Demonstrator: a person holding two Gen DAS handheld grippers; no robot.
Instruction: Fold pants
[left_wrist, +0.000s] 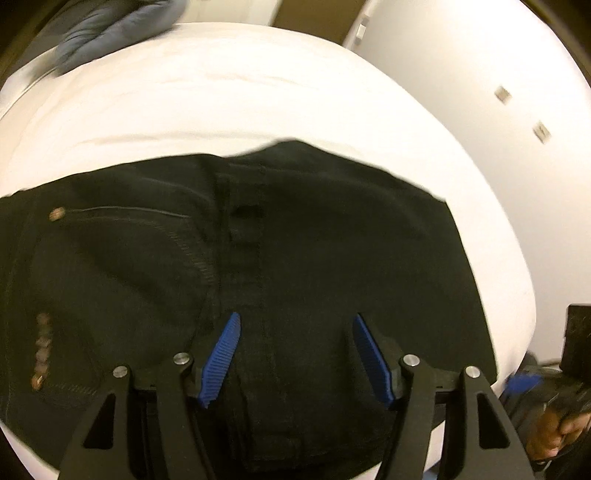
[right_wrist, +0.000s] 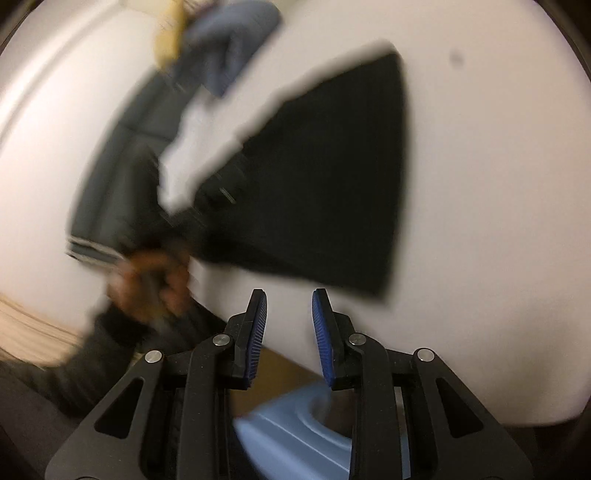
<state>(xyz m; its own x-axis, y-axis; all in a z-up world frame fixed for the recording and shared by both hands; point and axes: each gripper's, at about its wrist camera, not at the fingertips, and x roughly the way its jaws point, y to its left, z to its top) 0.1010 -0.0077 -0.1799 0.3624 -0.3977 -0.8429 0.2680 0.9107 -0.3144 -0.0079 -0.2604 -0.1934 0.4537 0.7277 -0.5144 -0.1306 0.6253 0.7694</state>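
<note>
One pair of black pants (left_wrist: 258, 277), lying on the white bed (left_wrist: 221, 103), waist and fly under your left gripper (left_wrist: 295, 354); from the right wrist view it reads as a compact dark wedge, so you look partway through folding, with at least a final fold and squaring-up left, judging by shape. Left jaws wide, hovering, nothing between; right gripper (right_wrist: 289, 339) jaws narrow, empty, just short of the hem. Containers: one blurred blue object (right_wrist: 291, 435) below, contents indiscernible
</note>
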